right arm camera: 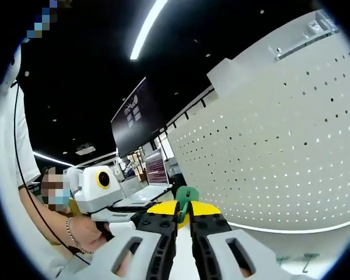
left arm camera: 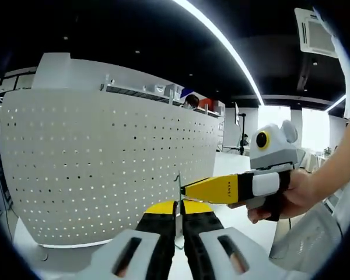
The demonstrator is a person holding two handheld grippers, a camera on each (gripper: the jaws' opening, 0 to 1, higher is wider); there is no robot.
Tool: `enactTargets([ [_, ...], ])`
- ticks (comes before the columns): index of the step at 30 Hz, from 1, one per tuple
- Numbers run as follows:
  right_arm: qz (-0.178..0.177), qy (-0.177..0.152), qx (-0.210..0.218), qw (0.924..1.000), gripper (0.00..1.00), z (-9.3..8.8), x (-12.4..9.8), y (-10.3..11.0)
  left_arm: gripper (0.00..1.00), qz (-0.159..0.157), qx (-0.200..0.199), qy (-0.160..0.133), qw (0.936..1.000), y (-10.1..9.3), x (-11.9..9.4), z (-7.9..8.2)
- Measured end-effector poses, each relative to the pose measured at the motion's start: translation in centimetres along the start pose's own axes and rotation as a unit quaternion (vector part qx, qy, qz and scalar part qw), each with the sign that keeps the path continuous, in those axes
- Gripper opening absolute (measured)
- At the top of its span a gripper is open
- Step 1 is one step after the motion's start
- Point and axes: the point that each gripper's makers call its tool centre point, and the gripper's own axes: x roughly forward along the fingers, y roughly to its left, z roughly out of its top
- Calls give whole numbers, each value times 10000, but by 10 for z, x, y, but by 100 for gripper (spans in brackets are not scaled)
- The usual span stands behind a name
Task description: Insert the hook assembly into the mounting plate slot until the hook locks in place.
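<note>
Both tools meet just before one white pegboard panel (left arm camera: 105, 169). The left tool (left arm camera: 176, 224) is pressed together on a thin metal hook (left arm camera: 178, 192). The right tool (right arm camera: 184, 224) pinches a green hook piece (right arm camera: 186, 198) and enters the left gripper view at (left arm camera: 189, 189). Two more green pieces (right arm camera: 294, 259) lie on the worktop below the panel. Judged risk: so thin a hook may twist in the grip and miss its hole.
</note>
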Motion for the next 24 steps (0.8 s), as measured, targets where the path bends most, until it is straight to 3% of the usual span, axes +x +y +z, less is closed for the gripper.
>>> enactTargets([
  [3, -100, -7, 43, 9999, 3, 0, 0, -3, 2, 102, 140, 46, 9998, 0, 0, 0],
  [24, -308, -86, 558, 9979, 0, 0, 1, -4, 2, 263, -58, -16, 9996, 2, 0, 1],
])
